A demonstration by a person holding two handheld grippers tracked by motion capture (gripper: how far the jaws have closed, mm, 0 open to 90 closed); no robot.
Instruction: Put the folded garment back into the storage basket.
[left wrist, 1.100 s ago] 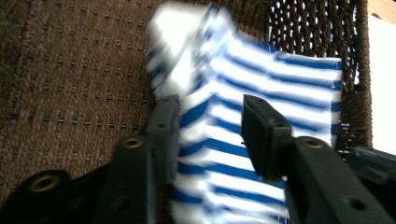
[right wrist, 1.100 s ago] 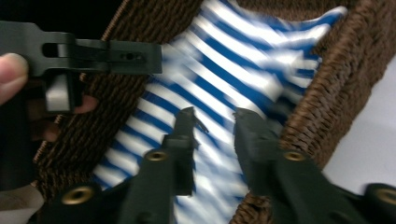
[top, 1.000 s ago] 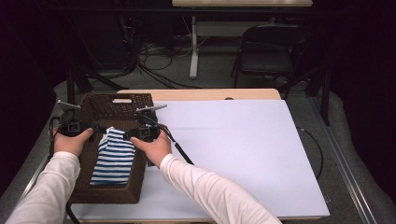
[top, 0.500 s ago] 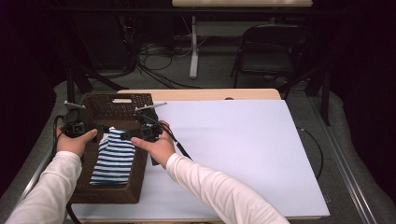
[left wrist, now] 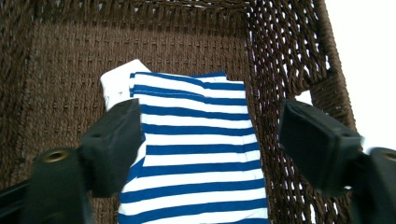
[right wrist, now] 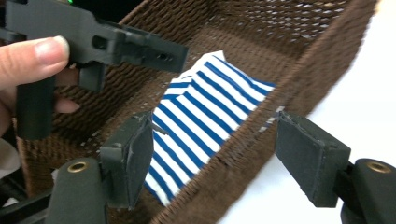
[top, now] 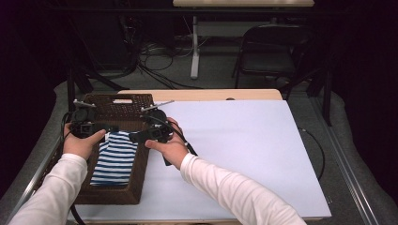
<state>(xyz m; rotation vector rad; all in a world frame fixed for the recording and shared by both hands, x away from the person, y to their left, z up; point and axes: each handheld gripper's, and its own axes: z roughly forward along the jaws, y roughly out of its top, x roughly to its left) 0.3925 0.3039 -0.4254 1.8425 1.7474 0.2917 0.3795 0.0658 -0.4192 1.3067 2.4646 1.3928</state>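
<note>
Your left gripper (top: 112, 127) hangs over the far end of the basket (top: 123, 99), and your right gripper (top: 135, 137) sits just beside it at the basket's right rim. Both sets of jaws have just been opening and now stand wide apart, with nothing clamped between them. In the left gripper view the shirt (left wrist: 196, 144) lies below the spread jaws, flat on the basket's woven floor and close against one side wall (left wrist: 285, 60). In the right gripper view the jaws straddle the basket's rim (right wrist: 261, 130), one pad over the shirt, the other over the white board (right wrist: 355, 93). The shirt is folded, blue and white striped, and rests inside the basket at the table's left side, free of both grippers. No label, brand or writing can be read on the shirt, the basket or the grippers.
</note>
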